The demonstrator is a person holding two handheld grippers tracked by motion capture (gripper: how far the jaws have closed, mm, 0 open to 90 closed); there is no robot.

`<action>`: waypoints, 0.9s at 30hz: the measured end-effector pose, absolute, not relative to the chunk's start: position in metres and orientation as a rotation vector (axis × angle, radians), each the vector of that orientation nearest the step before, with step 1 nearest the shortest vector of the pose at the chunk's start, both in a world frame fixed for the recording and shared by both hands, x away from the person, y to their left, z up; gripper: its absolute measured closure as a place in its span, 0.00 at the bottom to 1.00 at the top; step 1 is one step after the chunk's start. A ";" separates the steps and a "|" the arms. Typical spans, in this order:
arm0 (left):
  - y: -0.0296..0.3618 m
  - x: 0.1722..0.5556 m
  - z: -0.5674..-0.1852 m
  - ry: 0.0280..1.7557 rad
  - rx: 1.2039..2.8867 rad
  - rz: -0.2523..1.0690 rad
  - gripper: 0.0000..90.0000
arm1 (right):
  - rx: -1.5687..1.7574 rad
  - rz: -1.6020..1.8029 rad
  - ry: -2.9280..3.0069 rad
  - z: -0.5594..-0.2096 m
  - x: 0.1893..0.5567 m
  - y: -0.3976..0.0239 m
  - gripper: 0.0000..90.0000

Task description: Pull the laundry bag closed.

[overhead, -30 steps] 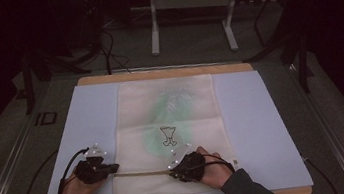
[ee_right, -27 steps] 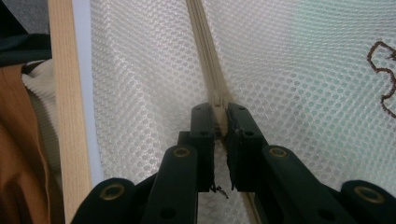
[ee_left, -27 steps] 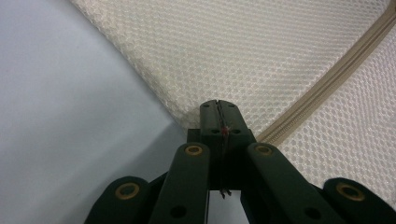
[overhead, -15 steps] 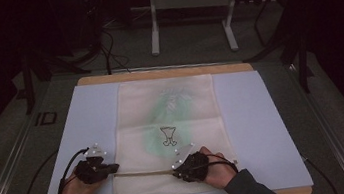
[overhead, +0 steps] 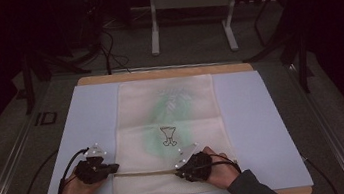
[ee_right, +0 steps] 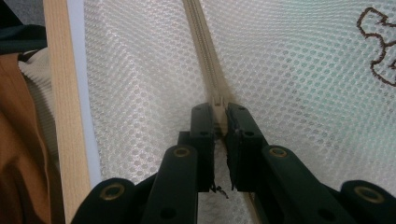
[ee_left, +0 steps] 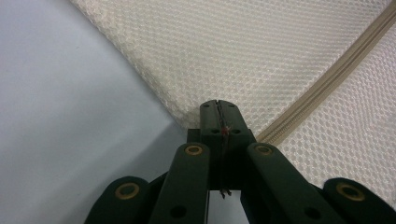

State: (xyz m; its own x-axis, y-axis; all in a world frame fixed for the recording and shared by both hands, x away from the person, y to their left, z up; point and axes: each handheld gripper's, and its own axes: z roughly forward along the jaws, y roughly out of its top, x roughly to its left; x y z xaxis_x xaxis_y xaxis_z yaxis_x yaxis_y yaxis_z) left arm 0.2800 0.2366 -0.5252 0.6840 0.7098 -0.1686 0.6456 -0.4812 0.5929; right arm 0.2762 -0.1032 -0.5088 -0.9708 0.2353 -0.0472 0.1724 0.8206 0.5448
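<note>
Mesh laundry bag (overhead: 169, 127), cream with a green garment showing faintly through and a small dark emblem on it, is laid flat on the pale mat (overhead: 258, 116) of the tabletop (overhead: 161, 72), reaching close to its near edge. A beige zipper (overhead: 144, 171) is run across the bag near that edge. The left tongs (ee_left: 218, 106) are pressed together on the bag's left edge beside the zipper's end. The right tongs (ee_right: 219, 109) are pinched on the zipper's slider (ee_right: 217, 99).
</note>
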 end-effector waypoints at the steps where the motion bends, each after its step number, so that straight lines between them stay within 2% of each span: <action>1: 0.237 0.280 -0.525 1.035 2.256 0.130 1.00 | 0.330 0.852 2.889 -0.509 0.276 -0.103 0.91; 27: 0.237 0.280 -0.525 1.035 2.256 0.130 1.00 | 0.394 0.835 2.871 -0.510 0.277 -0.132 0.91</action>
State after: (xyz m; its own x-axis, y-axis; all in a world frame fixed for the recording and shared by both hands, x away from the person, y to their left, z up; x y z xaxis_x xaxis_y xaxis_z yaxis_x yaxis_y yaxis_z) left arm 0.2801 0.2365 -0.5251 0.6842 0.7095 -0.1691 0.6458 -0.4816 0.5925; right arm 0.2774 -0.1324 -0.5098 -0.9582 0.2823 -0.0470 0.2130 0.8133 0.5415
